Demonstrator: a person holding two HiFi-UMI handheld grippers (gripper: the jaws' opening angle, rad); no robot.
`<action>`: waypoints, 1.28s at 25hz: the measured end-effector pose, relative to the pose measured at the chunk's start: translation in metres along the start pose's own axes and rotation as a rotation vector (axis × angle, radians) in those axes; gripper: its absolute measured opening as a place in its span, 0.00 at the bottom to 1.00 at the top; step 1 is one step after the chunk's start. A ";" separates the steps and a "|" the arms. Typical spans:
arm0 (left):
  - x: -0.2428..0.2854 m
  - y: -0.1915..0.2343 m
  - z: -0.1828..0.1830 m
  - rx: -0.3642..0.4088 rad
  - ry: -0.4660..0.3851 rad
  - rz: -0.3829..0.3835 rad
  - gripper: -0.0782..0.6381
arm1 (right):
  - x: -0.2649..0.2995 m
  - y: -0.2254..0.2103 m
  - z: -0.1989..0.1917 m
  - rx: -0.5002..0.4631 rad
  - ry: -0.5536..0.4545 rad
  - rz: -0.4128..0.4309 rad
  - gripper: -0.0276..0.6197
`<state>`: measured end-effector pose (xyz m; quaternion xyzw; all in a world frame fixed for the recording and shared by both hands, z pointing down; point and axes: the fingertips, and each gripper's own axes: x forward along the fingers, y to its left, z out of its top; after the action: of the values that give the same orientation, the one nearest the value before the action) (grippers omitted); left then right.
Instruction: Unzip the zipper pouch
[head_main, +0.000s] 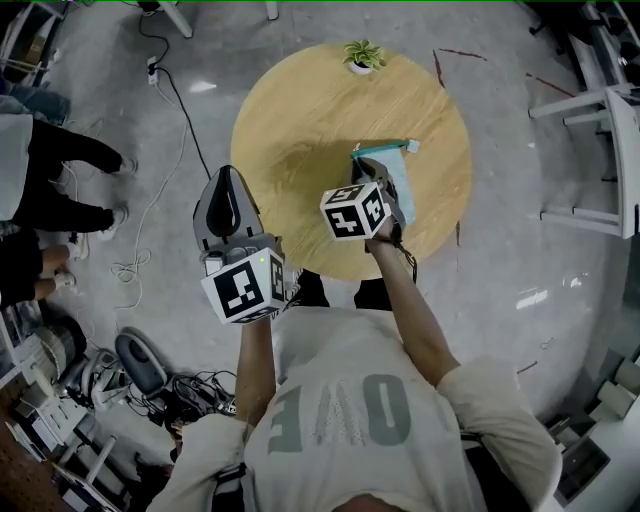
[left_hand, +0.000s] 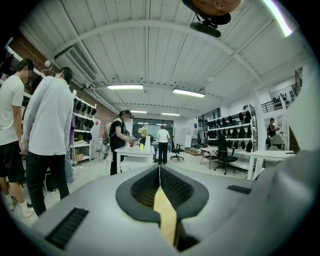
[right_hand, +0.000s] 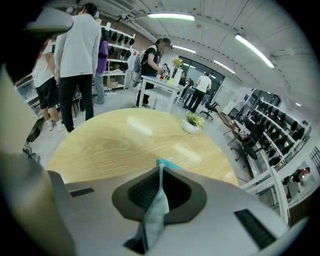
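**Pouch pinched, zipper not yet seen open**

The right gripper (right_hand: 159, 175) pinches a fold of the teal zipper pouch (head_main: 402, 182), which lies at the 3 o'clock side of the round table (head_main: 300, 120). The left gripper (left_hand: 160, 172), pressed together on nothing, hangs off the 8 o'clock edge. Unzipping looks barely begun, and no opened zipper shows. The pouch's long axis seems to run 12 to 6 o'clock.
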<state>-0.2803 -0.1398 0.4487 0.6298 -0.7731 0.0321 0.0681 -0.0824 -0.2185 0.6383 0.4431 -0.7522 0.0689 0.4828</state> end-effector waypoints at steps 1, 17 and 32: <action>-0.001 -0.004 0.004 -0.001 -0.014 -0.006 0.15 | -0.006 -0.009 0.005 0.013 -0.018 -0.012 0.11; -0.014 -0.102 0.112 0.031 -0.230 -0.160 0.15 | -0.184 -0.153 0.096 0.256 -0.595 -0.005 0.10; -0.033 -0.210 0.179 -0.026 -0.322 -0.473 0.15 | -0.317 -0.196 0.085 0.313 -1.083 0.271 0.10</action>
<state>-0.0804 -0.1750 0.2589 0.7889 -0.6058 -0.0948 -0.0418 0.0493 -0.1911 0.2807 0.3810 -0.9229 0.0039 -0.0554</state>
